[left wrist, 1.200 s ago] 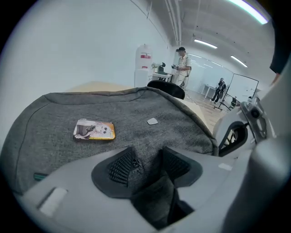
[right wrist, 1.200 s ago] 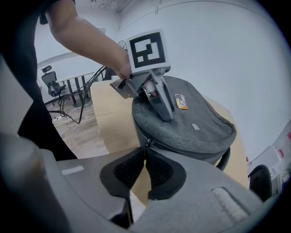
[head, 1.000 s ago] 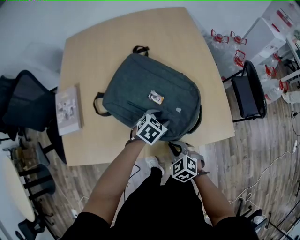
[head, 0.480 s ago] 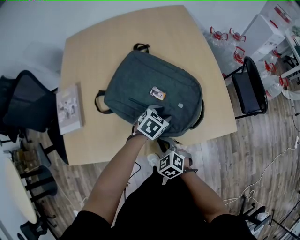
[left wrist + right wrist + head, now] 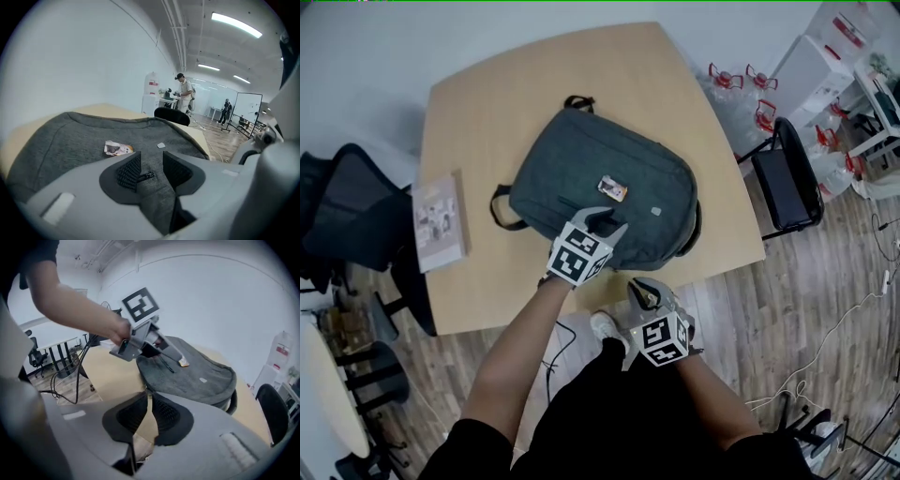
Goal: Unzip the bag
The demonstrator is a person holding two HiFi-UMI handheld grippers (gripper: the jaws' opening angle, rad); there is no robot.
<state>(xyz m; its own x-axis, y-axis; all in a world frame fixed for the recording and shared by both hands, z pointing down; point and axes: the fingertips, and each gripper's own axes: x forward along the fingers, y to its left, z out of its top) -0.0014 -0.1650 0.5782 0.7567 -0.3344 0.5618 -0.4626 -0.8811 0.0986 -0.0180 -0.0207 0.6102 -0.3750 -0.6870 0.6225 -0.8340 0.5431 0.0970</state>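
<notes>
**Right gripper backs off, left hovers over the zip**

A second ago my right gripper (image 5: 642, 292) was tucked in at the backpack's near right end. Now it's pulled off past the desk's near edge, clear of the bag. Its jaws have just been opening and stand a narrow gap apart, with nothing between them. My left gripper (image 5: 607, 223) has slid a touch toward the desk's left edge. Its jaws have just been closing, but they're apart, pads not pinching. The backpack (image 5: 609, 178) hasn't budged.

The left gripper view gives me what the head view hides under the marker cube: the black zipper pull (image 5: 144, 177) lying between my pads, close by the left one. It also shows a person (image 5: 186, 91) standing far off. The right gripper view shows my left gripper side-on, tips down on the grey fabric.

The backpack lies flat, front panel up, in the middle of the desk (image 5: 487, 112). Its long axis runs slantwise from the left side toward the near right corner. One black loop pokes toward the far edge, another toward the left edge. A small orange-and-white patch (image 5: 612, 190) sits just beyond my left gripper.
</notes>
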